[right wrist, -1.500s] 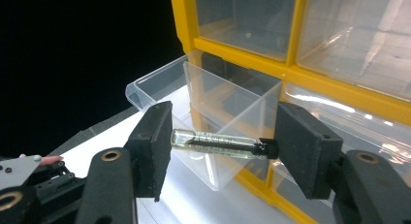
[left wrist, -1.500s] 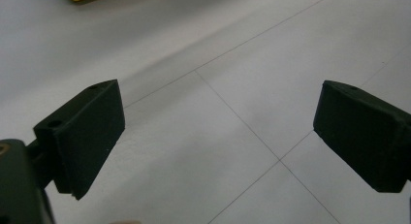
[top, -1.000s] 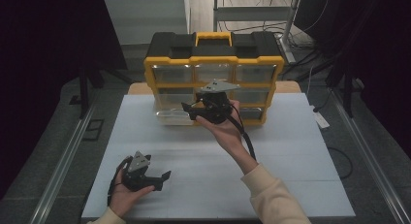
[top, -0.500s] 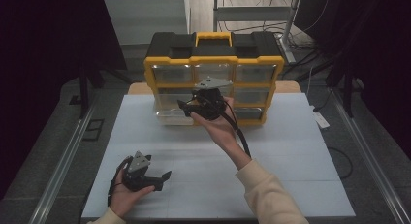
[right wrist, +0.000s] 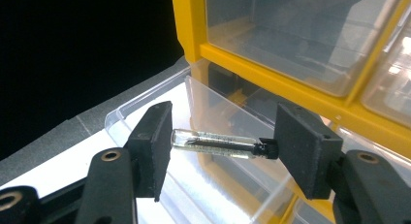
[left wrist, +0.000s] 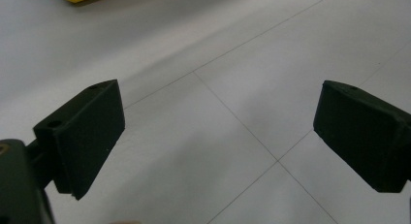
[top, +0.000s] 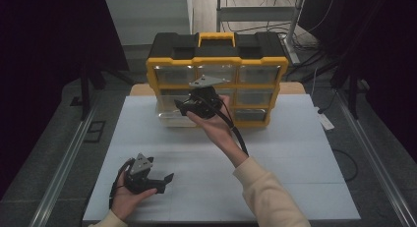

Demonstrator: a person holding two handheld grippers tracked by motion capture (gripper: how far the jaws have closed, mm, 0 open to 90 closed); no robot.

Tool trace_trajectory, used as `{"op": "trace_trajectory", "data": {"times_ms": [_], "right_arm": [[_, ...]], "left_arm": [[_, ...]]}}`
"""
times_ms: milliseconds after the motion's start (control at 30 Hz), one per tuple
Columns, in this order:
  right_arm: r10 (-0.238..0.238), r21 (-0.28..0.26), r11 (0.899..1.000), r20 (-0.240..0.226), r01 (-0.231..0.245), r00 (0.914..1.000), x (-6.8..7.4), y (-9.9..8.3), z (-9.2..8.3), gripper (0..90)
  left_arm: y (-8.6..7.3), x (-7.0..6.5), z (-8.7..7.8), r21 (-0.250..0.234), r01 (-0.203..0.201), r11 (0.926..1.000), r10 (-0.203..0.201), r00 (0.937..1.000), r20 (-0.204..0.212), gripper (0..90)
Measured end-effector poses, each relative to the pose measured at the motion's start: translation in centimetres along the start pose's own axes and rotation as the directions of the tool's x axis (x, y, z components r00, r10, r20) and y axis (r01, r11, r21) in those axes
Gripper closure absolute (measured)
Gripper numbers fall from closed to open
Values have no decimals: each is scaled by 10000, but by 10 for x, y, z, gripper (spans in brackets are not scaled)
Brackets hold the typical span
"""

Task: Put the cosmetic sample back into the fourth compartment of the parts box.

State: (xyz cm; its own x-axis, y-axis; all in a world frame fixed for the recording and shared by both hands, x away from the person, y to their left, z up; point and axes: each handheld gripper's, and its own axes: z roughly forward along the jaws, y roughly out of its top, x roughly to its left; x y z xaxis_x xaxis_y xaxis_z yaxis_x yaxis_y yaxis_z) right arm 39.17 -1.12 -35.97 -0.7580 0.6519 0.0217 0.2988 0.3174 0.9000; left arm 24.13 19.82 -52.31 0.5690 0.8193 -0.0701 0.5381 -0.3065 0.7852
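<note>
My right gripper [top: 183,108] is raised in front of the yellow and black drawer organizer [top: 216,65], over its pulled-out clear drawer [top: 169,121]. In the right gripper view, the right gripper [right wrist: 224,145] is shut on a small glass vial [right wrist: 213,142] with a black cap, held end to end between the pads above the drawer's rim [right wrist: 145,101]. My left gripper [top: 164,182] rests in a hand near the table's front left. In the left gripper view, the left gripper [left wrist: 218,136] stands open with only white tabletop between its jaws.
The organizer stands at the back of the white table [top: 295,153], with several clear drawers [top: 258,74] in its face. A cable [top: 238,136] trails from the right gripper along the forearm. Metal rails [top: 64,168] run beside the table.
The right hand has carried the vial a little to the left and nearer the organizer, over the open drawer. The left hand has stayed where it was.
</note>
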Motion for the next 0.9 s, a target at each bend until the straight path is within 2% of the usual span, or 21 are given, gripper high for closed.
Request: {"op": "trace_trajectory", "data": {"times_ms": [433, 467, 500, 600, 700, 900], "right_arm": [[84, 144, 9999, 160, -86, 9998, -3, -1, 15, 400], [82, 144, 9999, 214, -85, 9997, -3, -1, 15, 362], [122, 91, 9999, 116, -123, 9999, -3, -1, 15, 287], [213, 67, 9998, -197, -212, 9996, -2, 0, 12, 224], [124, 76, 9999, -140, -123, 9998, -3, -1, 8, 194], [36, -25, 10000, -172, -36, 9998, -4, -2, -1, 197]], "left_arm": [[0, 1, -1, -30, -1, 10000, 0, 10000, -25, 52], [0, 1, -1, -45, 7, 10000, -8, 10000, -30, 52], [0, 1, -1, -59, 11, 10000, -11, 10000, -35, 52], [0, 1, -1, -48, 45, 10000, -46, 10000, -43, 52], [0, 1, -1, -22, -1, 10000, 1, 10000, -33, 52], [1, 1, 0, -43, 38, 10000, -38, 10000, -20, 52]]}}
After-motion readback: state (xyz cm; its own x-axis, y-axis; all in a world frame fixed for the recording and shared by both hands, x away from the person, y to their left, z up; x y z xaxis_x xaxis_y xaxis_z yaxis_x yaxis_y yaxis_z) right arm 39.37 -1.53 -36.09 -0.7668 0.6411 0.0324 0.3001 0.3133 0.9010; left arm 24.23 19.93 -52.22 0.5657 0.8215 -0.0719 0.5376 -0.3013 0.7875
